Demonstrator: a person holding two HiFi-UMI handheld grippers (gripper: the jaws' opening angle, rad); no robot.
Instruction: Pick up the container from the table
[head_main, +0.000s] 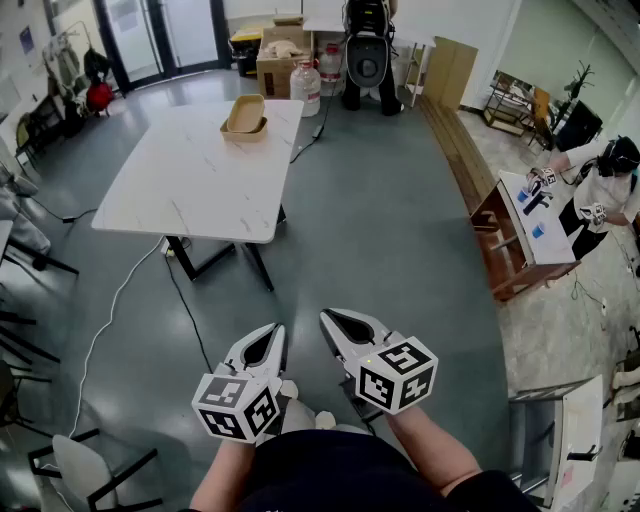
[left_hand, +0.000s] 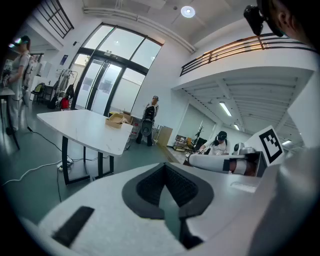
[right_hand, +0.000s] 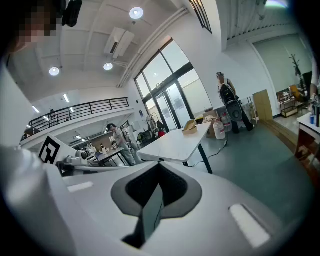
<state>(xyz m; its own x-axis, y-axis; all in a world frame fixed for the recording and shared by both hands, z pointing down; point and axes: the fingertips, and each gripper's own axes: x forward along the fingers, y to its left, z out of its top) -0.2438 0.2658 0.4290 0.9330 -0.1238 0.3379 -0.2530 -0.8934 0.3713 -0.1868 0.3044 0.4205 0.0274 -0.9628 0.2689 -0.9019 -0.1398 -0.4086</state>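
close in, the left gripper (head_main: 268, 338) and right gripper (head_main: 336, 322), two in all, hold their fingers pressed together on nothing, so the approach seems barely begun, and the next move calls for crossing to the one white worktop (head_main: 190, 190) and spreading fingers for the single tan container (head_main: 245, 116) at its far end.

I find no legible text, label, brand or number. Only coded square markers (head_main: 398, 375) show, on the cubes of the left gripper (head_main: 270, 332) and right gripper (head_main: 328, 318).
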